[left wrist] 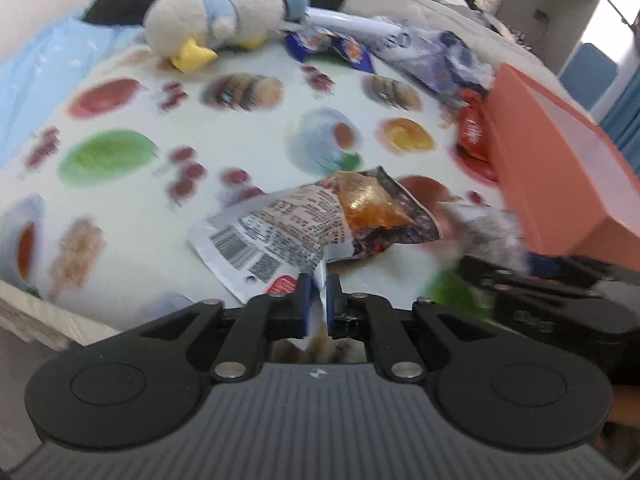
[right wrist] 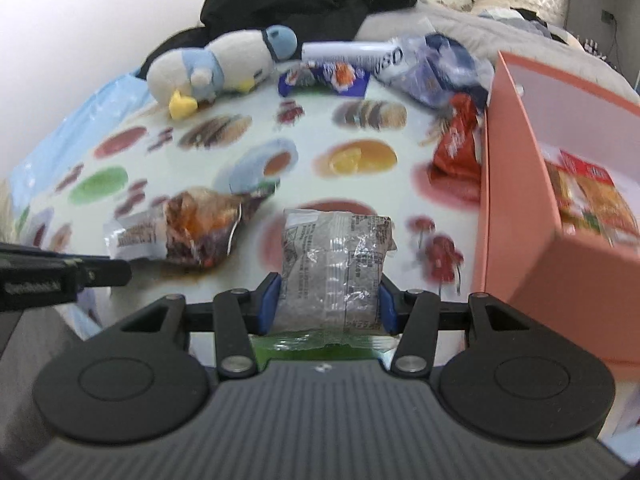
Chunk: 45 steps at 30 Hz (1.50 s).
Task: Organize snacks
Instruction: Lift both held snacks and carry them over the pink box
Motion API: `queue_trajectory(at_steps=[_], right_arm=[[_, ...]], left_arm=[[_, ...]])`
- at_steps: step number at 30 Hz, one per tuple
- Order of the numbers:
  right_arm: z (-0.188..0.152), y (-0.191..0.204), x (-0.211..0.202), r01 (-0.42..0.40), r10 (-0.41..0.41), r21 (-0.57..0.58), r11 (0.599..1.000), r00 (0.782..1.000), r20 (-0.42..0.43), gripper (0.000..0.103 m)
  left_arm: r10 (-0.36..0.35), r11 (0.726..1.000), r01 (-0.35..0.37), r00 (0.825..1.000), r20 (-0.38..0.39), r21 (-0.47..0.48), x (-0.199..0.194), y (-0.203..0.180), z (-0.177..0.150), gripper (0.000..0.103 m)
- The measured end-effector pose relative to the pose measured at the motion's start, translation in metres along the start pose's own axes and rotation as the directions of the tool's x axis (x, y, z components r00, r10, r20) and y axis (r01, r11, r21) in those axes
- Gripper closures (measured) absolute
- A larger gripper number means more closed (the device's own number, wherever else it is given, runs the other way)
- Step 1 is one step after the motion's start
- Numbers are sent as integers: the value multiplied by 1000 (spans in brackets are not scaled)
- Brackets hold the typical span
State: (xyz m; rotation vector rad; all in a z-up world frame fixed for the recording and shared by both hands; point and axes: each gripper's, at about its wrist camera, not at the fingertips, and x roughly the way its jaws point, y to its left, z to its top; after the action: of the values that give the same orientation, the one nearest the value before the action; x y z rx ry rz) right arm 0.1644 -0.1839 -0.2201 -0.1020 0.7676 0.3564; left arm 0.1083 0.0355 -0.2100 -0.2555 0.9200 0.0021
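Snacks are in both grippers, the left gripper (left wrist: 319,296) pinching a brown packet (left wrist: 320,220) by its edge, the right gripper (right wrist: 326,300) clamped on a grey packet (right wrist: 334,264); carry each over the pink box (right wrist: 516,208) before parting the fingers.

Each tool, left tool (left wrist: 318,300) and right tool (right wrist: 327,300), has a ribbed grey body, two round black discs at its sides, black linkage arms with silver pivot screws, and blue pads (right wrist: 269,300) on its fingers.
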Motion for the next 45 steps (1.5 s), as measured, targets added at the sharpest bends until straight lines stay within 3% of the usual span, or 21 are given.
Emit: queue_trajectory(at_steps=[2, 4, 8, 9, 11, 16, 20, 22, 26, 32, 36, 41, 45], right_arm=[[-4, -2, 2, 11, -11, 6, 1000, 1000, -13, 50], [-7, -6, 4, 30, -30, 3, 1000, 999, -13, 50], [-11, -18, 6, 23, -22, 44, 999, 999, -30, 49], [-14, -20, 5, 20, -18, 61, 998, 999, -31, 44], [-18, -25, 4, 16, -13, 95, 995, 999, -29, 34], [-23, -30, -5, 9, -11, 119, 993, 1000, 11, 31], [-21, -32, -7, -6, 1, 146, 989, 1000, 29, 32], [-20, -31, -5, -5, 0, 147, 989, 999, 32, 31], [-18, -30, -1, -1, -3, 145, 989, 1000, 29, 32], [-17, -31, 3, -6, 3, 151, 989, 1000, 24, 32], [-17, -32, 5, -6, 2, 155, 988, 1000, 25, 32], [-19, -33, 9, -10, 8, 155, 988, 1000, 12, 33], [-19, -34, 13, -13, 13, 147, 989, 1000, 1, 35]], left_arm=[[-34, 999, 34, 999, -4, -13, -2, -4, -4, 90], [-50, 999, 50, 998, -26, -2, -2, -8, -7, 79], [-82, 993, 88, 994, -68, 82, -3, -17, -4, 45], [-88, 990, 94, 994, -64, 102, -5, -18, -3, 36], [-117, 981, 124, 991, -60, 147, -7, -21, 1, 26], [-127, 946, 131, 991, -33, 296, -6, -23, 21, 12], [-141, 897, 120, 990, 18, 426, 2, -29, 42, 5], [-130, 874, 113, 992, 3, 473, 13, -31, 51, 5], [-161, 823, 166, 985, -57, 543, 37, -33, 60, 5], [-142, 790, 185, 983, -119, 584, 73, -33, 59, 5], [-150, 784, 204, 979, -141, 587, 86, -30, 56, 5], [-114, 798, 152, 988, -100, 583, 92, -28, 50, 7], [-130, 812, 163, 987, -99, 560, 91, -27, 44, 15]])
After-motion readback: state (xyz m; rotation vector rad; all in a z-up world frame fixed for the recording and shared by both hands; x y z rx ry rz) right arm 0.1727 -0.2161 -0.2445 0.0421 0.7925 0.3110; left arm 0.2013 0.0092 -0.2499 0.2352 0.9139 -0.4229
